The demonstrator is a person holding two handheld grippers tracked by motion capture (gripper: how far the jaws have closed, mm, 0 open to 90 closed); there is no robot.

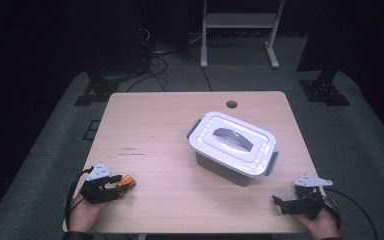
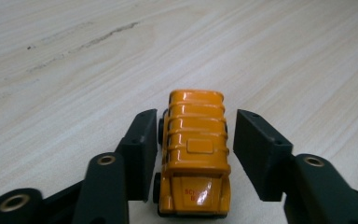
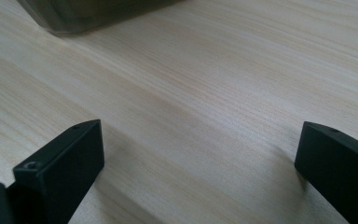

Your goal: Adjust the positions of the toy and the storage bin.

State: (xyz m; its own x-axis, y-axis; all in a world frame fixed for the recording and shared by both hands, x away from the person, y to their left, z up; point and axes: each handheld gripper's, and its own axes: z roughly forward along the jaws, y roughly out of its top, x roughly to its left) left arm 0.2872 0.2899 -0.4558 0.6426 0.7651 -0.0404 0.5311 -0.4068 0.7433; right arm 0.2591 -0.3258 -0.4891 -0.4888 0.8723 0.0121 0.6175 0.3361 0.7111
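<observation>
A small orange toy bus [image 1: 125, 182] [image 2: 196, 149] stands on the wooden table [image 1: 155, 125] near its front left corner. My left gripper [image 1: 116, 188] [image 2: 196, 116] lies low on the table with a jaw on each side of the bus. A narrow gap shows beside the right jaw, so the pads do not press on it. My right gripper [image 1: 279, 203] [image 3: 200, 130] rests at the front right with its jaws wide apart and bare wood between them.
A grey storage box [image 1: 232, 145] [image 3: 88, 14] with a white latched lid and a grey handle stands right of the table's centre, just beyond the right gripper. A round cable hole [image 1: 231, 104] sits near the far edge. Dark stands and cables lie on the floor behind.
</observation>
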